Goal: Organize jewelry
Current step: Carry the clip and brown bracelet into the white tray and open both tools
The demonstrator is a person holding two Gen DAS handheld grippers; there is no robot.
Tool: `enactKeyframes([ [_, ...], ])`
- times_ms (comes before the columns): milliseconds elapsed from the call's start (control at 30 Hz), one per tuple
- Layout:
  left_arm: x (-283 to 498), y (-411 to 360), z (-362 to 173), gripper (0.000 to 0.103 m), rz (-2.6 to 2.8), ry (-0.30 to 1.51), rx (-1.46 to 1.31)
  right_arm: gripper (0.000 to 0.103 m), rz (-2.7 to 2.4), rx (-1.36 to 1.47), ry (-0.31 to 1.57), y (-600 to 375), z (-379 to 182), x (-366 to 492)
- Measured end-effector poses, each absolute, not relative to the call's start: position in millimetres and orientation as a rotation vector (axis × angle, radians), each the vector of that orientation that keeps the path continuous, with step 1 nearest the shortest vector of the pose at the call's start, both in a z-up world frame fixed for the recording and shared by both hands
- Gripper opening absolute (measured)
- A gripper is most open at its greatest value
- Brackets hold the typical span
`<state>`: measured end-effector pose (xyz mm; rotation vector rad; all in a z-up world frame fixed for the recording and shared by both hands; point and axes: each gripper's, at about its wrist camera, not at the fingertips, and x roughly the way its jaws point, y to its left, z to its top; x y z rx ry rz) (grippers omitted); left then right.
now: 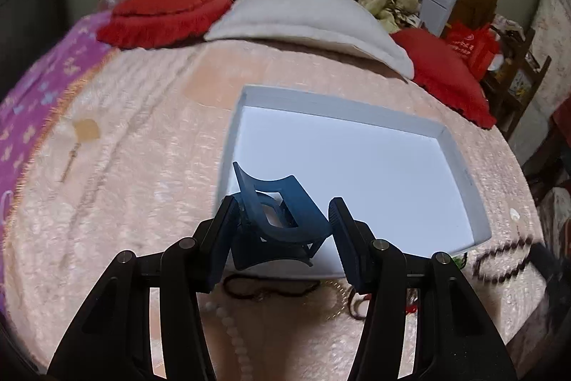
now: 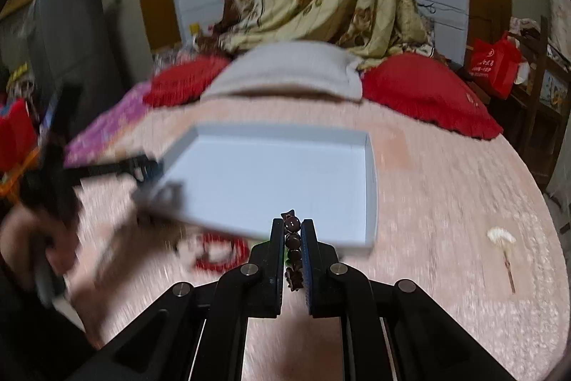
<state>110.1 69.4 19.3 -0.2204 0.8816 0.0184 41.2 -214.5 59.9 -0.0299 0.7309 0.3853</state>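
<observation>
Left gripper clamps blue hair claw, rigid, springy, light, above white box's near edge. Right gripper pinches dark bead bracelet: limp, slippery; grip mid-strand.

The left tongs are standing half open, gripping a blue hair claw at lower centre, while the right tongs are pinching a dark bead bracelet, both pointing downward.

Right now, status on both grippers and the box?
Left gripper shut on blue hair claw, at white box edge. Right gripper shut on dark bead bracelet. Box empty, path clear.
</observation>
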Motion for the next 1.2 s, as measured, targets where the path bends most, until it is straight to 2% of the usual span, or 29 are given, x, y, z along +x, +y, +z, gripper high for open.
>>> enactKeyframes([
  [167,122,67,9,0.052,-0.038,0.875,-0.242,0.008,0.397,0.052,0.725,-204,70,84],
  [300,130,64,-9,0.052,-0.036,0.923,-0.226,0.008,0.412,0.127,0.789,-193,47,118],
  [400,132,61,-19,0.047,-0.016,0.954,-0.197,0.008,0.382,0.137,0.852,-195,24,135],
  [633,135,52,-29,0.047,0.014,0.984,-0.156,0.008,0.300,0.155,1.007,-219,-21,160],
  [733,135,47,-29,0.049,0.023,0.990,-0.143,0.023,0.306,0.182,1.029,-226,-24,161],
  [800,135,46,-27,0.050,0.024,0.989,-0.132,0.037,0.306,0.194,1.004,-232,-17,158],
  [1000,121,54,-9,0.053,0.000,0.943,-0.139,0.038,0.326,0.218,0.948,-258,5,134],
  [1067,112,61,-1,0.062,-0.013,0.919,-0.141,0.038,0.330,0.203,0.954,-264,5,125],
  [1200,83,88,14,0.068,0.001,0.871,-0.134,0.038,0.318,0.135,0.998,-270,-1,108],
])
